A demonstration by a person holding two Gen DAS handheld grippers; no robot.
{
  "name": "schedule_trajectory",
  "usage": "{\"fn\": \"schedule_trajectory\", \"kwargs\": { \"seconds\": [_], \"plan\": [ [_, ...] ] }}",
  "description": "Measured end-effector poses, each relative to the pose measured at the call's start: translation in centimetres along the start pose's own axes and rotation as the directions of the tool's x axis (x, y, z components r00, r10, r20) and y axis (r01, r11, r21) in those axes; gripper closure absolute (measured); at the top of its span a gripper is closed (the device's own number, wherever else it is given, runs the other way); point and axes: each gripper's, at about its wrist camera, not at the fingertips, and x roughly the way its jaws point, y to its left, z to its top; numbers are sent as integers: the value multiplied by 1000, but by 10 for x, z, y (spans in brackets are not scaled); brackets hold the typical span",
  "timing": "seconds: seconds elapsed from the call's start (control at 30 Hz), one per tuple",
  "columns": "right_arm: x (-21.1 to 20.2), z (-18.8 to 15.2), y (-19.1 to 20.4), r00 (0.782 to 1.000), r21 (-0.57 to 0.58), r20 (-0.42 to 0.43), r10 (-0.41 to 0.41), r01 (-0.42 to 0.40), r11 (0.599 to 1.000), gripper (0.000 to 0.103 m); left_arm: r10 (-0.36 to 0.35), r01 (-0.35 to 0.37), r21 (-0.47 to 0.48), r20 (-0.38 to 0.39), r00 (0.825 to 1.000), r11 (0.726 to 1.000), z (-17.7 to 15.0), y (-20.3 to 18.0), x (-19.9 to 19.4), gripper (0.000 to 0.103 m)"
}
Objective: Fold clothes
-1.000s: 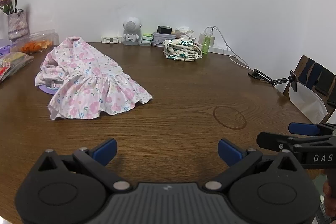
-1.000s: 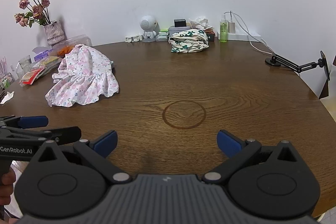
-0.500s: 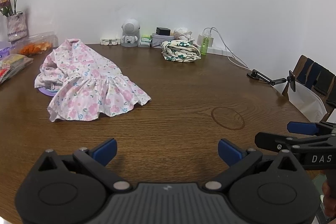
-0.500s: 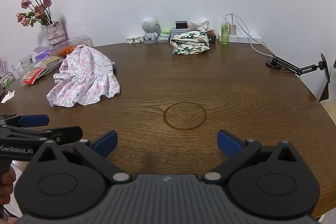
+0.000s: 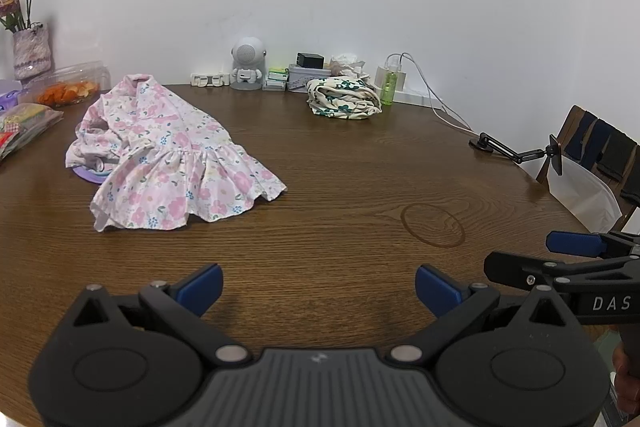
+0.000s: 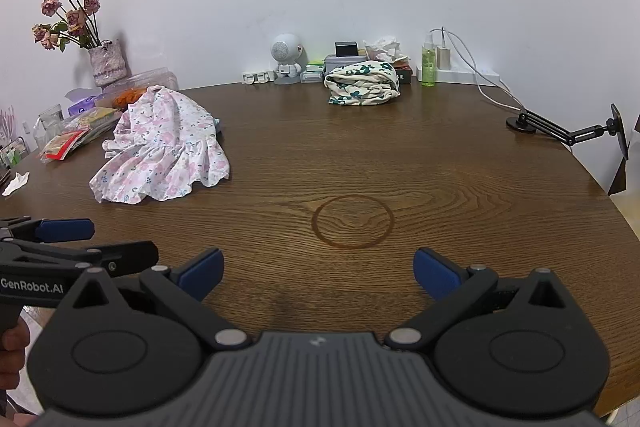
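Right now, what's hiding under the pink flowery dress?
A purple thing pokes out from under the pink flowery dress at its left edge. The rest of it is covered, so I can't tell what it is.

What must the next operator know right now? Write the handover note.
Left gripper: open, empty, above the table's near edge.
Right gripper: open, empty, beside it.
Pink dress: unfolded heap, far left, partly on a purple object.
Green-print garment: bundled at the back by the wall; looks folded.
Done: maybe that one garment.
Left: grasp the dress, spread it flat, fold it.
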Motion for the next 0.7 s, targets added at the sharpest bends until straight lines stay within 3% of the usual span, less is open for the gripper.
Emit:
{"fn": "schedule_trajectory", "kwargs": {
  "seconds": [0.7],
  "plan": [
    [0, -1, 1, 1000, -5, 4, -2, 2, 1000, 0, -6, 6, -1, -6, 1000, 1000, -1, 0, 1, 0]
  ]
}}
